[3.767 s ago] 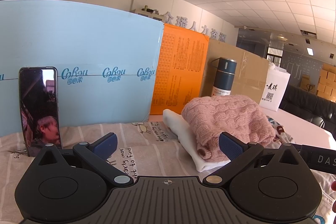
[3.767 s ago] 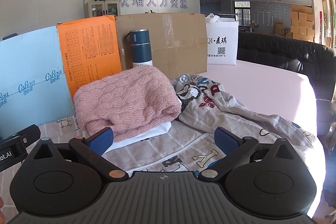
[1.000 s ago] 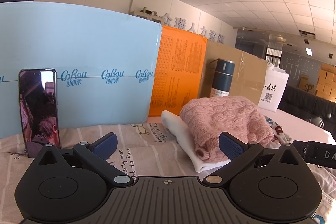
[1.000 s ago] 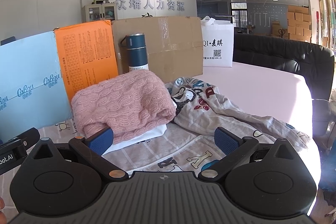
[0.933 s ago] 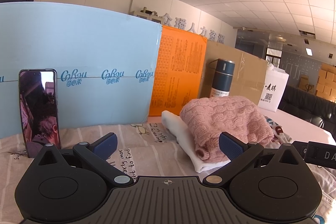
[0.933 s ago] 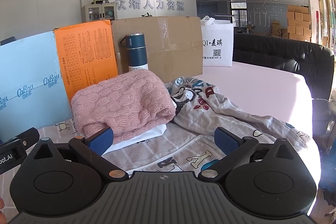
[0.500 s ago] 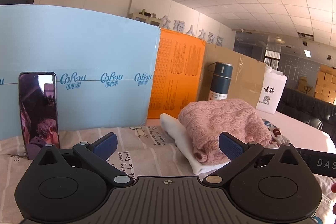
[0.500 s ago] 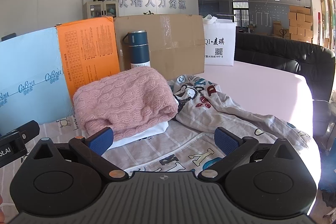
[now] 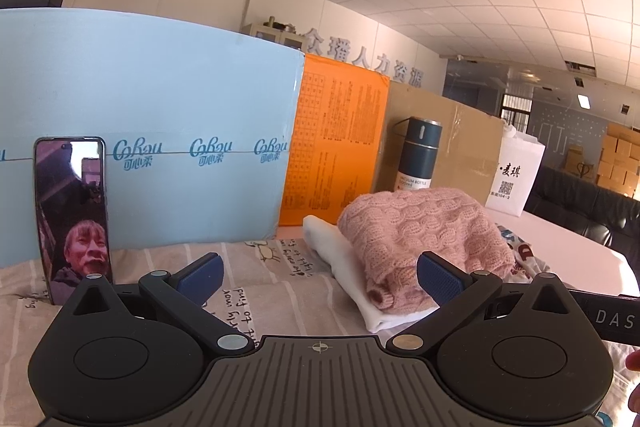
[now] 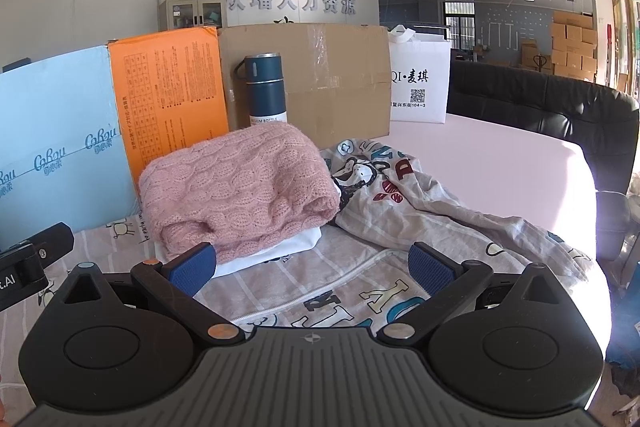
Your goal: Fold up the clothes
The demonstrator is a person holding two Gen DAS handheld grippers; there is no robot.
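A folded pink knit sweater (image 10: 240,183) lies on top of a folded white garment (image 10: 288,247), which rests on a grey striped printed garment (image 10: 360,291) spread over the table. In the left wrist view the pink sweater (image 9: 424,227) and the white garment (image 9: 344,275) sit ahead and to the right, on the printed garment (image 9: 256,287). My left gripper (image 9: 318,273) is open above the printed cloth with nothing between its fingers. My right gripper (image 10: 312,267) is open just in front of the stack, also holding nothing.
A phone (image 9: 72,215) stands against a light blue board (image 9: 160,107) at the left. An orange board (image 10: 168,95), a cardboard box (image 10: 312,79), a dark blue bottle (image 10: 266,91) and a white bag (image 10: 418,83) line the back. A black sofa (image 10: 540,107) borders the pink table (image 10: 500,171).
Both views have shifted only slightly; the grippers stay open and the clothes have not moved.
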